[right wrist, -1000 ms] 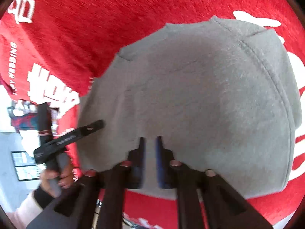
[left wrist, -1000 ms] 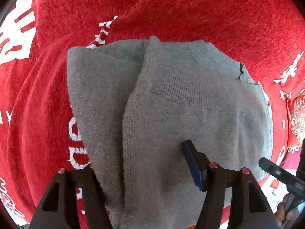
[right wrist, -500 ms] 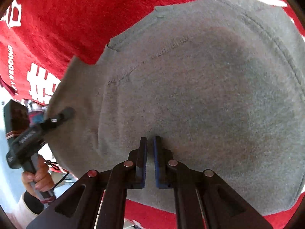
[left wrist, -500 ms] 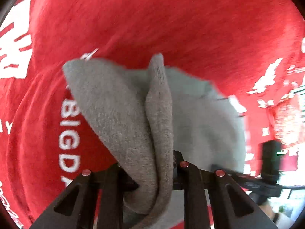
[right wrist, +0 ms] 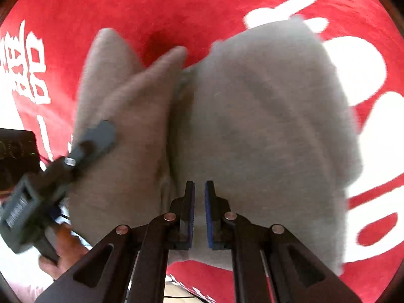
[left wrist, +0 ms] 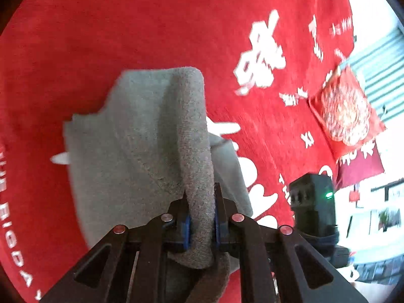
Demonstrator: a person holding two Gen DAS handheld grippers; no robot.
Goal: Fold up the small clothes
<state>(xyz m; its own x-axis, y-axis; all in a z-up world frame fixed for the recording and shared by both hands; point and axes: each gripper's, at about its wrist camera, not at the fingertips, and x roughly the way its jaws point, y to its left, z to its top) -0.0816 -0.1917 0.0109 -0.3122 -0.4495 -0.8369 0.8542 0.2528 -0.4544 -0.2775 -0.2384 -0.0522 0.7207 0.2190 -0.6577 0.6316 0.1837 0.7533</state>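
Garment: grey knit garment [left wrist: 141, 136] lies on the red cloth [left wrist: 126, 25], one edge raised at 12 o'clock of the left tool.
Left tool [left wrist: 201, 223]: clamped on that raised fold.
Right tool [right wrist: 199, 213]: fingers nearly together; whether they pinch fabric, cannot tell.
Advice: carry the fold across evenly, lower it edge to edge, then release.

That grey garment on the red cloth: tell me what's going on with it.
A person is folding a small grey garment on a red cloth with white lettering, using a handheld gripper in each hand. The left gripper has its fingers shut on a bunched fold of the fabric, lifted off the cloth. The right gripper has its fingers nearly closed at the garment's near edge; whether they pinch fabric is unclear. The fold is not finished.
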